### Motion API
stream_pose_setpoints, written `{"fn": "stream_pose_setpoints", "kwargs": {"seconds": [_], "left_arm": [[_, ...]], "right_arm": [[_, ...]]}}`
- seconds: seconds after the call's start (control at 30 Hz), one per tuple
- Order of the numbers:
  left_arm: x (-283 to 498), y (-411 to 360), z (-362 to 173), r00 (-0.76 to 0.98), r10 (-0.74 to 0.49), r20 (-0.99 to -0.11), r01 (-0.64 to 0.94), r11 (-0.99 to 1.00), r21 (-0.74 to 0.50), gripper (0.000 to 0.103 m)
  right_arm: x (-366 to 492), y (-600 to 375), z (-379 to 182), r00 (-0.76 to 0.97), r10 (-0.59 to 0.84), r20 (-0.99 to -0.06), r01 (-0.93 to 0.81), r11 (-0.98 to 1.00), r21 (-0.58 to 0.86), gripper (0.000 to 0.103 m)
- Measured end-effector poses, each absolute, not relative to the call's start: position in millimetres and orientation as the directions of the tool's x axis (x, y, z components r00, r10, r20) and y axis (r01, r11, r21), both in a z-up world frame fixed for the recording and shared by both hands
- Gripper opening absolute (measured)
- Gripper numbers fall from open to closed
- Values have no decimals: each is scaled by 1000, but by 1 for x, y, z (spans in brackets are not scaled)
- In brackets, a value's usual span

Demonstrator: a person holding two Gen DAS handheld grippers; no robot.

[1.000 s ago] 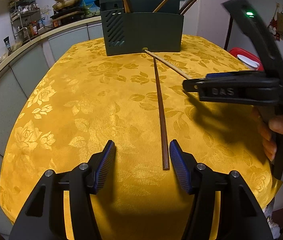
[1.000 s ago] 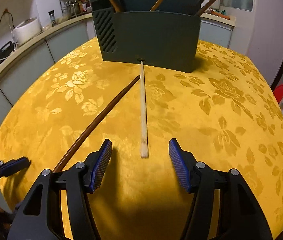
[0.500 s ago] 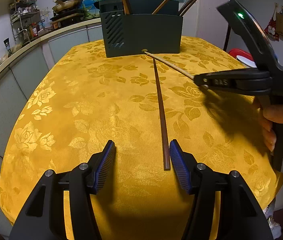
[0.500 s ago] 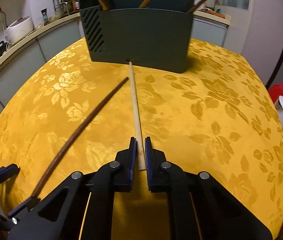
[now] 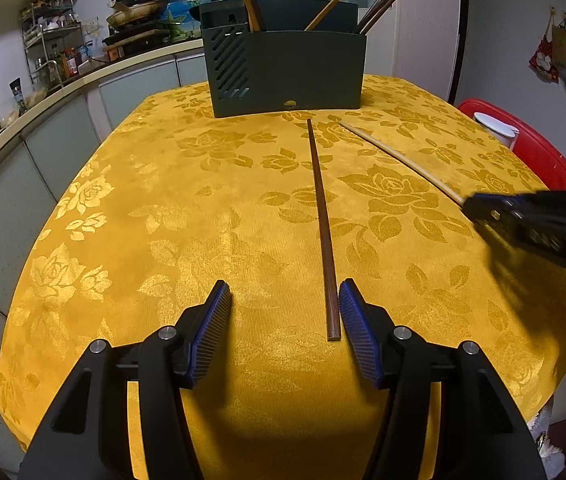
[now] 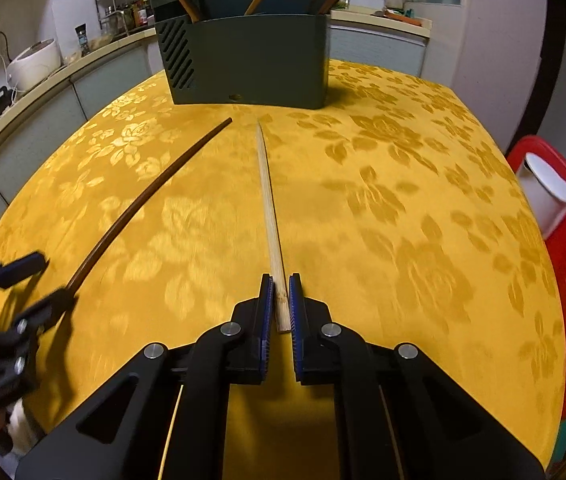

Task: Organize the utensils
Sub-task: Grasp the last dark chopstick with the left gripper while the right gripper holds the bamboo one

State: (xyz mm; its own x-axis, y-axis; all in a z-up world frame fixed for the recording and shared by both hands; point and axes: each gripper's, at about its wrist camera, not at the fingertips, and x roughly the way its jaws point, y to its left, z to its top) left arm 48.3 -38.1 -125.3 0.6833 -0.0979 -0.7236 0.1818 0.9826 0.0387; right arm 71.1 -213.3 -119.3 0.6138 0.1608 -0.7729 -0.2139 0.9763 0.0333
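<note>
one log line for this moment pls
right gripper: shut on light chopstick | left gripper: open, dark chopstick between jaws | holder: upright

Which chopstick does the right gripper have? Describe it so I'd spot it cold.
Start at the dark green utensil holder standing at the far side of the yellow floral tablecloth. Two loose chopsticks lie in front of it. The right gripper is shut on the near end of the pale bamboo chopstick; its neighbour, the dark brown chopstick, lies unheld.
</note>
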Motion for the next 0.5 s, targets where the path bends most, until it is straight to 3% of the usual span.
{"fn": "stream_pose_setpoints", "kwargs": {"seconds": [0.33, 0.47, 0.5], "left_arm": [[44, -38, -126, 698, -105, -708, 188, 981, 39, 55], [41, -33, -126, 699, -127, -704, 199, 980, 21, 54], [40, -32, -126, 700, -133, -701, 201, 979, 14, 53]], "right_arm": [[31, -208, -120, 620, 242, -747, -259, 961, 96, 9], [30, -209, -121, 626, 265, -734, -267, 957, 118, 15], [29, -209, -121, 629, 267, -730, -266, 956, 120, 24]]}}
